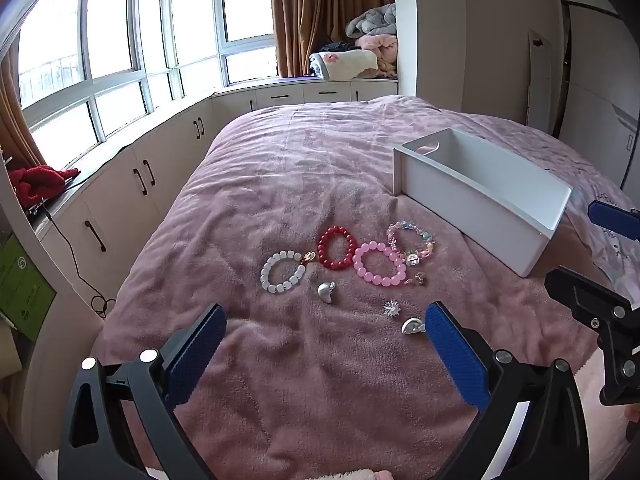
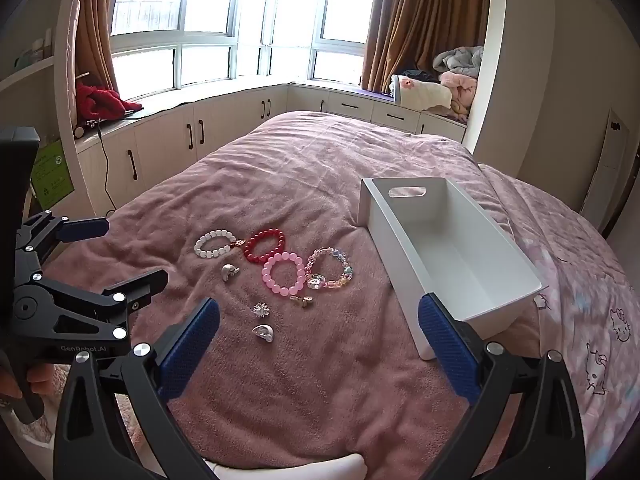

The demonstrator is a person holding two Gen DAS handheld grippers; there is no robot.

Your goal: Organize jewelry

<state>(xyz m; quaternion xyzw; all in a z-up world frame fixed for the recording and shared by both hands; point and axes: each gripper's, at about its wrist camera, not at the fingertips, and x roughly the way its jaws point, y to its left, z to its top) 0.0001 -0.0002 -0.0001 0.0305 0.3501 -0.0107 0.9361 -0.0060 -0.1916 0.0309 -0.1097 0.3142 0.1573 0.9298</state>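
Observation:
Several bead bracelets lie on the pink blanket: white (image 1: pixel 282 272) (image 2: pixel 215 243), red (image 1: pixel 337 246) (image 2: pixel 265 245), pink (image 1: pixel 379 264) (image 2: pixel 283 272) and a multicoloured one (image 1: pixel 411 243) (image 2: pixel 329 268). Small silver and gold pieces lie nearer: a silver charm (image 1: pixel 328 292) (image 2: pixel 229 271), a sparkly one (image 1: pixel 392 308) (image 2: pixel 261 309), another silver piece (image 1: pixel 412 326) (image 2: pixel 263 333) and a gold piece (image 1: pixel 418 279) (image 2: pixel 302 301). An empty white box (image 1: pixel 472 190) (image 2: pixel 404 248) stands to the right. My left gripper (image 1: pixel 324 356) and right gripper (image 2: pixel 320 348) are open and empty, short of the jewelry.
The bed's pink blanket (image 1: pixel 320 168) reaches back to white window cabinets (image 1: pixel 160 172). A red cloth (image 1: pixel 38 182) and a cable lie at the left sill. Folded blankets (image 1: pixel 368 52) pile at the far window seat. A Hello Kitty sheet (image 2: pixel 600 320) lies right of the box.

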